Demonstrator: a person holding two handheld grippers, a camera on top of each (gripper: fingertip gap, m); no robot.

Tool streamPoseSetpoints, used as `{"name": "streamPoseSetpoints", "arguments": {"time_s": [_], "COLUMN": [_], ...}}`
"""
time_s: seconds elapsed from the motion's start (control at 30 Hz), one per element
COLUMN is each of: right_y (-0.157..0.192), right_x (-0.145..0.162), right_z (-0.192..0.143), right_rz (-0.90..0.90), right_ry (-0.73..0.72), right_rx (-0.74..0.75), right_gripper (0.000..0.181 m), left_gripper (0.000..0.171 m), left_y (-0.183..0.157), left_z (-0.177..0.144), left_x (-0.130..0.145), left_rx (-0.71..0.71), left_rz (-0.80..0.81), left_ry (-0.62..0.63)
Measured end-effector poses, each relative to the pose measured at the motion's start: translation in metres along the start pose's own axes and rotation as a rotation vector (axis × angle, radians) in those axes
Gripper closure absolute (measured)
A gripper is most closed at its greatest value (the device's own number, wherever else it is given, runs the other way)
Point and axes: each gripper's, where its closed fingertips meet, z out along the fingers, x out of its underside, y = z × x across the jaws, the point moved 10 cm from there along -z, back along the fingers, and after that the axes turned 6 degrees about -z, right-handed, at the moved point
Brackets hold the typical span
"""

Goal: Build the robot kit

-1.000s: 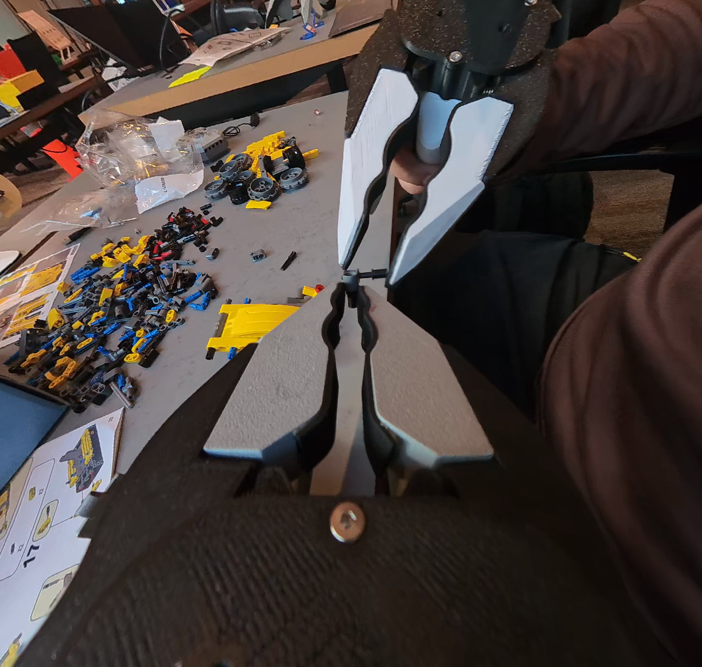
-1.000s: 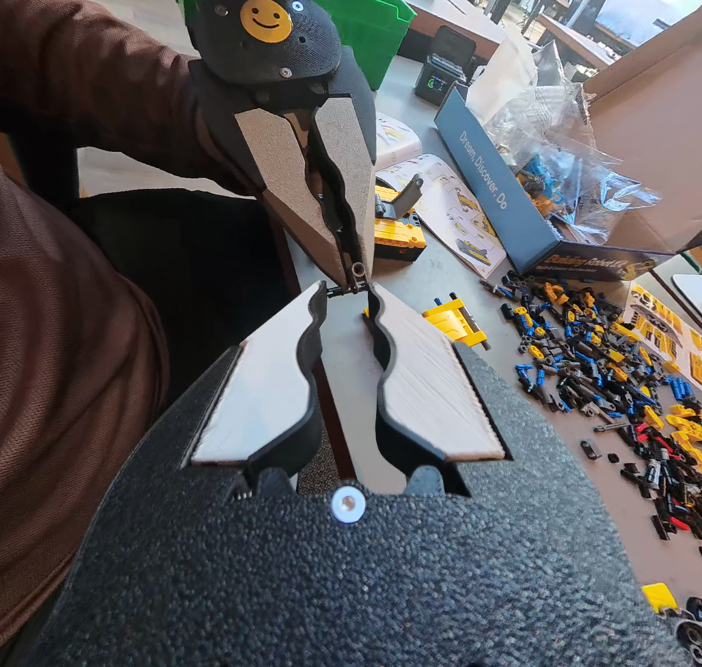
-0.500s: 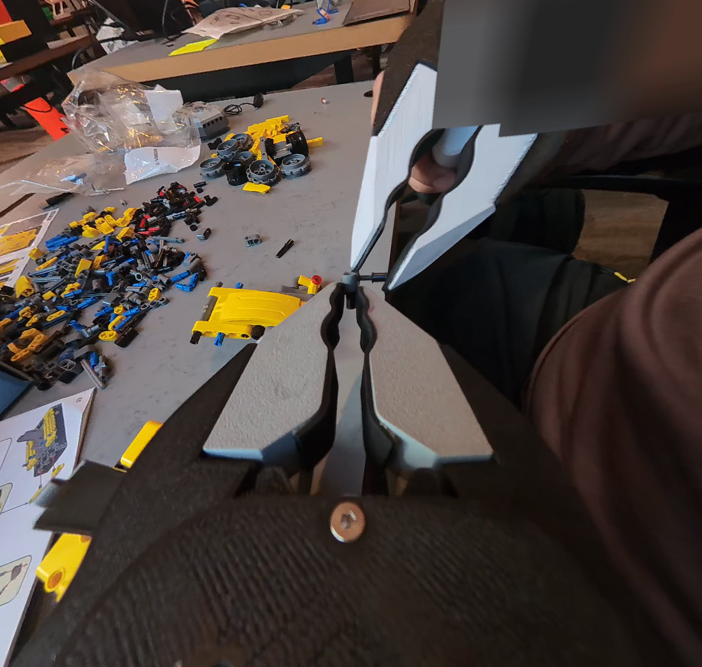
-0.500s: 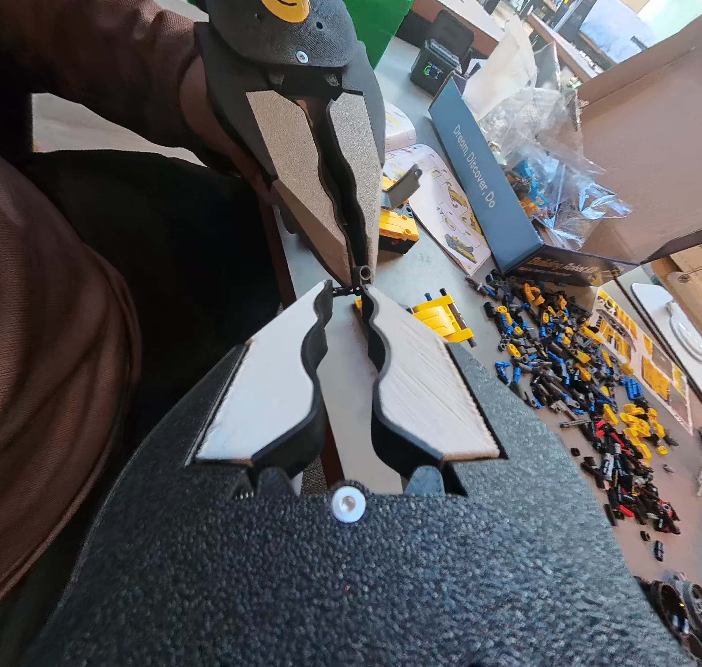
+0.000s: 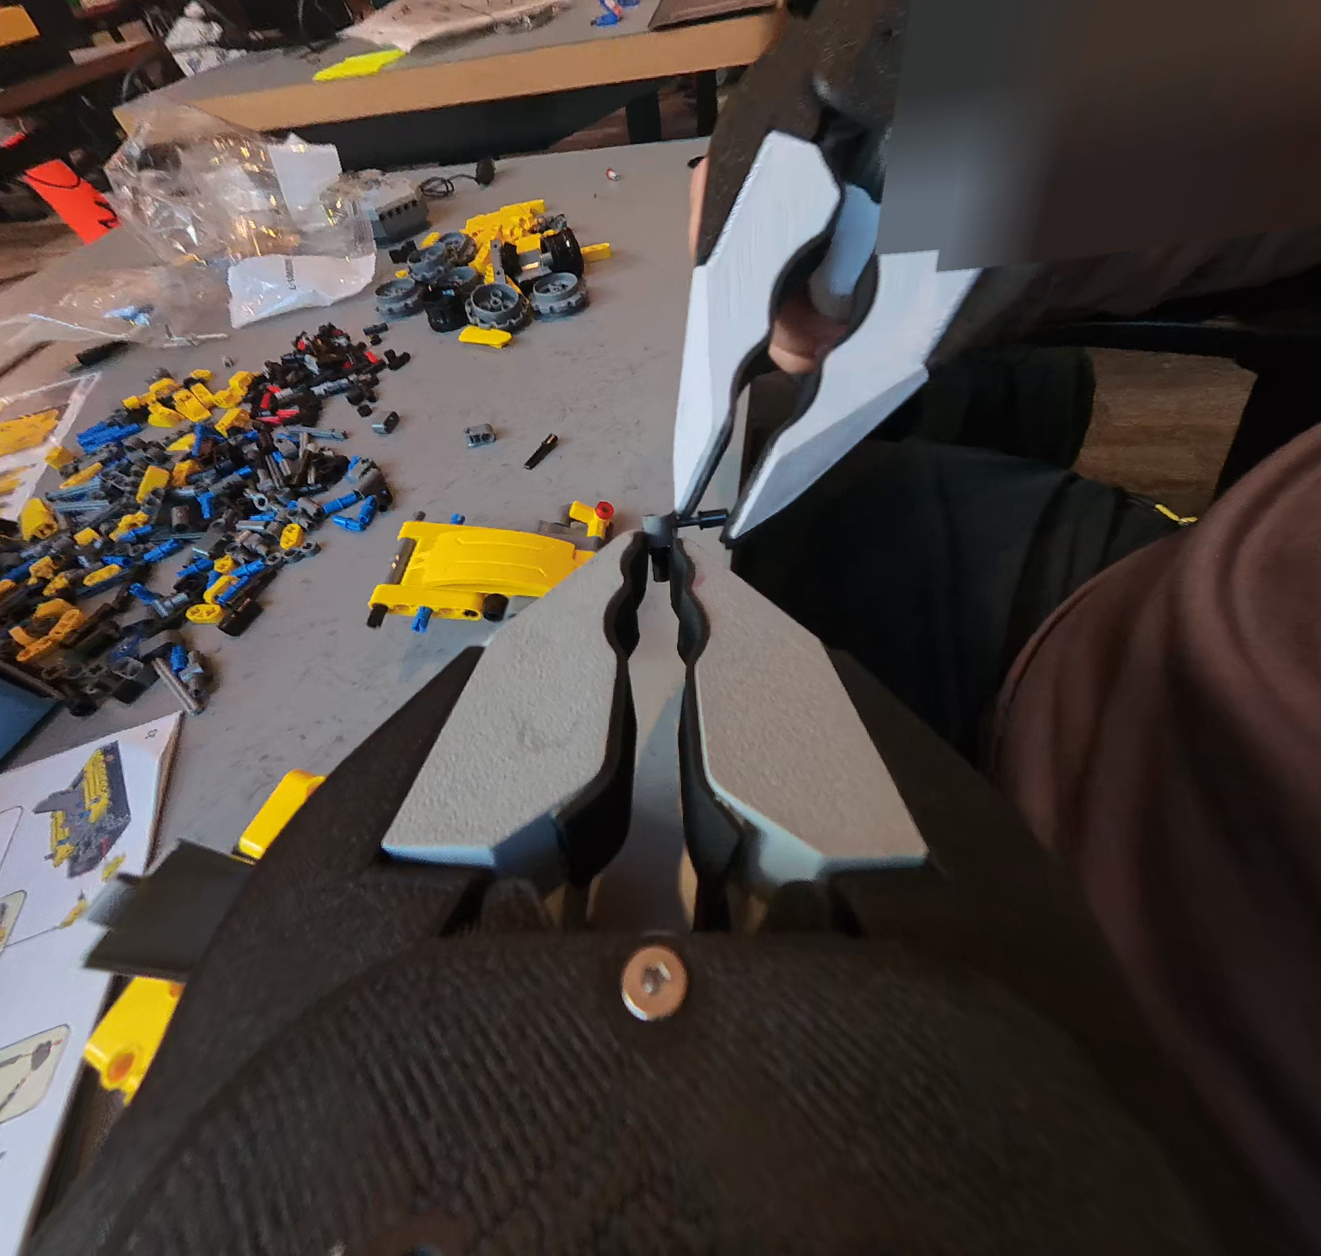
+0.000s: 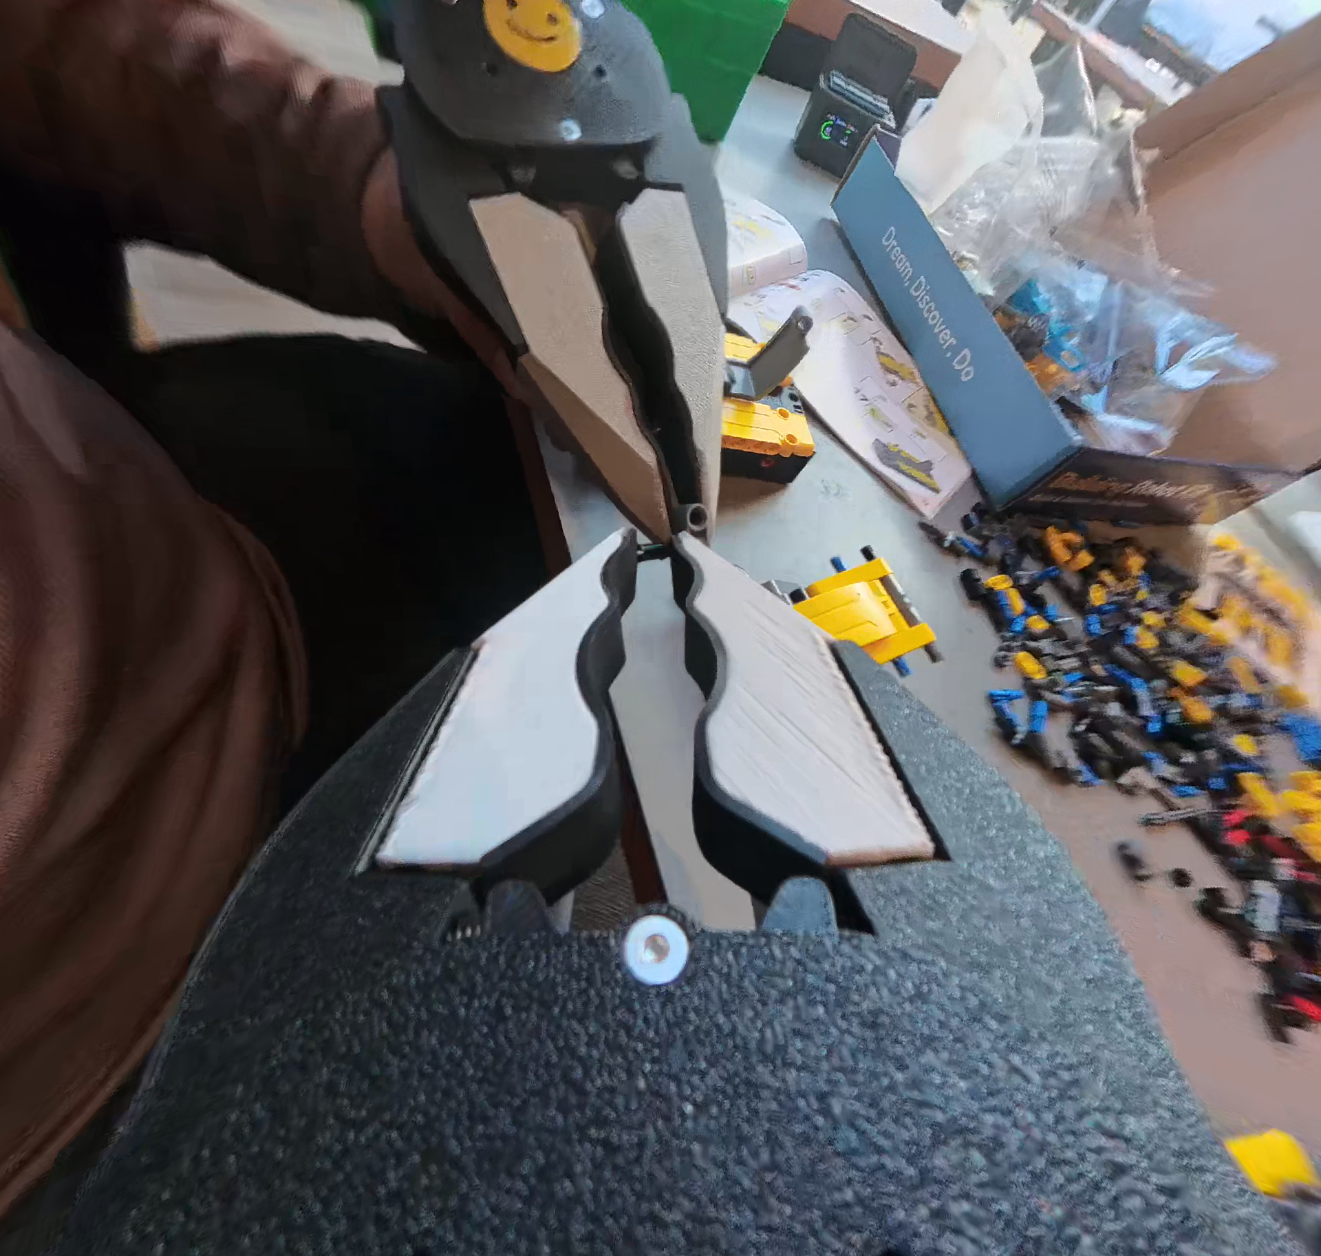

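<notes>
Right gripper (image 6: 654,548) narrowed onto black pin (image 5: 704,519) | left gripper (image 5: 661,555) clamps grey connector (image 5: 656,529)

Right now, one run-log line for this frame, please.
left gripper: shut on small grey connector piece | right gripper: shut on thin black pin | tips meeting above grey table edge

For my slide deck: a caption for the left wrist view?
Left gripper pinches a small grey connector against the right gripper above scattered bricks.
</notes>
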Motion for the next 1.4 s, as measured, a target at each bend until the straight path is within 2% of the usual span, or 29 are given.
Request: {"name": "streamPoseSetpoints", "arguments": {"time_s": [0.03,0.13,0.2,0.3,0.4,0.73,0.87,0.97,1.2,1.4], "right_y": [-0.003,-0.005,-0.005,-0.006,-0.009,-0.002,0.003,0.01,0.022,0.021], "right_x": [0.0,0.0,0.001,0.002,0.001,-0.006,-0.012,-0.021,-0.035,-0.039], "right_z": [-0.002,-0.008,-0.011,-0.013,-0.014,-0.018,-0.022,-0.026,-0.032,-0.034], "right_rz": [0.042,0.083,0.087,0.098,0.144,0.096,0.007,-0.12,-0.289,-0.296], "right_ry": [-0.02,-0.056,-0.075,-0.077,-0.117,-0.145,-0.136,-0.12,-0.116,-0.15], "right_rx": [-0.023,-0.083,-0.072,-0.049,-0.059,-0.132,-0.094,-0.016,0.12,0.162], "right_gripper": [0.178,0.174,0.174,0.161,0.161,0.158,0.162,0.161,0.16,0.16], "left_gripper": [0.168,0.168,0.168,0.168,0.168,0.168,0.168,0.167,0.168,0.168], "left_y": [0.0,-0.005,-0.005,-0.005,-0.008,-0.02,-0.027,-0.034,-0.046,-0.047], "left_z": [0.0,-0.001,-0.001,-0.005,-0.007,-0.01,-0.013,-0.018,-0.026,-0.029], "left_x": [-0.002,-0.004,-0.005,-0.008,-0.011,-0.014,-0.018,-0.024,-0.035,-0.042], "left_rx": [-0.003,-0.002,0.005,-0.008,0.002,0.019,-0.008,-0.038,-0.131,-0.158], "left_rz": [0.025,0.101,0.093,0.102,0.113,0.233,0.35,0.434,0.623,0.654], "left_ry": [-0.011,-0.035,-0.046,-0.09,-0.126,-0.16,-0.156,-0.159,-0.151,-0.168]}}
